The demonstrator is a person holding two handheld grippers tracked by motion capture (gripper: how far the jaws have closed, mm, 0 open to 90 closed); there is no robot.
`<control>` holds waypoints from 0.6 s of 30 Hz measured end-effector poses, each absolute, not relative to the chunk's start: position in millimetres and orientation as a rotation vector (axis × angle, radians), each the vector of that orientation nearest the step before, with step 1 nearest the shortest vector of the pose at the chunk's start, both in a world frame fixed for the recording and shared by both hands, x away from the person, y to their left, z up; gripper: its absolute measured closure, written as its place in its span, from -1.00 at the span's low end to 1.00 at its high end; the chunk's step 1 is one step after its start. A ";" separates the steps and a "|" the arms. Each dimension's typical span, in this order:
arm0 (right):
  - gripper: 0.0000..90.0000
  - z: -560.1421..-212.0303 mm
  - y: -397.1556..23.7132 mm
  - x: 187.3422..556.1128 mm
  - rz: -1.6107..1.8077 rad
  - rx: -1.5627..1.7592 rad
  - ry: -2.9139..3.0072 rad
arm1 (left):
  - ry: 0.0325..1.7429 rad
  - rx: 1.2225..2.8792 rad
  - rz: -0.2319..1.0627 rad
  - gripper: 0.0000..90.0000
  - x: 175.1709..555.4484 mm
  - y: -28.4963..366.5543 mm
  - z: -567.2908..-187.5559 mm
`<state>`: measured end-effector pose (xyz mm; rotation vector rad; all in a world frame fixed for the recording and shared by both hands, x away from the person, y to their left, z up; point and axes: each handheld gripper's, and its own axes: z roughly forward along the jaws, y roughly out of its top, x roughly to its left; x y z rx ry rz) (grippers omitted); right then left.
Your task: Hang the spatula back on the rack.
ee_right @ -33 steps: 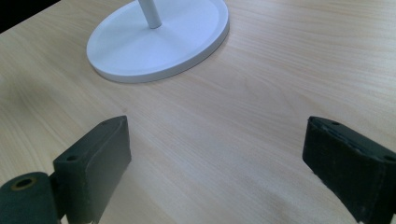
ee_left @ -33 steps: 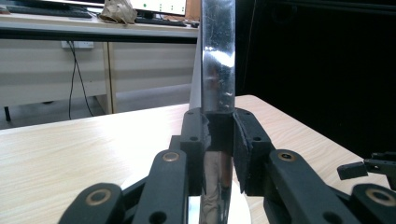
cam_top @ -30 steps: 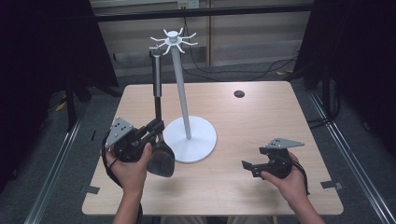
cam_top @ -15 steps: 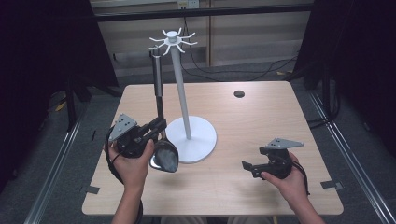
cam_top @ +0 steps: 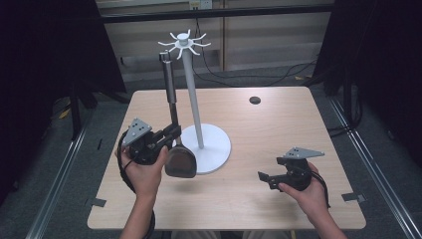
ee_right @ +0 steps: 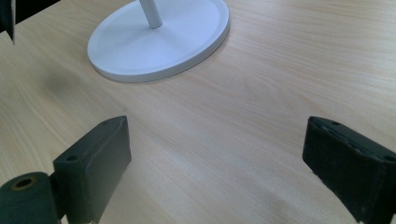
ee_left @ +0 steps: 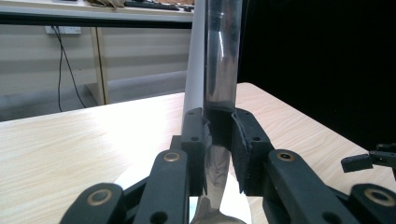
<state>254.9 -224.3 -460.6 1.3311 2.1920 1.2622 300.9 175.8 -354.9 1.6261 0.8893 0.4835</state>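
Steel ladle (cam_top: 175, 144) stands upright in the left gripper (cam_top: 166, 137), jaws clamped on its neck, beside the white hook stand (cam_top: 193, 99). Keep it vertical (bowl low) while raising its handle toward the hooks. Right gripper (cam_top: 266, 177) rests wide open, empty.

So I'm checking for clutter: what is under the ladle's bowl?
Under the ladle, held upright by the left gripper, lie bare table and the white stand's base edge. The spot directly beneath the bowl is covered.
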 end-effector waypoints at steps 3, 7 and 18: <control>-0.83 -461.2 -224.1 254.8 1.264 1.332 2.195 | 0.882 1.636 0.476 0.70 302.9 175.0 -355.0; -0.84 -461.2 -224.3 255.2 1.264 1.333 2.195 | 0.880 1.649 0.474 0.71 305.3 174.1 -354.5; -0.83 -460.9 -224.2 255.5 1.266 1.335 2.195 | 0.875 1.654 0.457 0.71 311.6 170.9 -356.0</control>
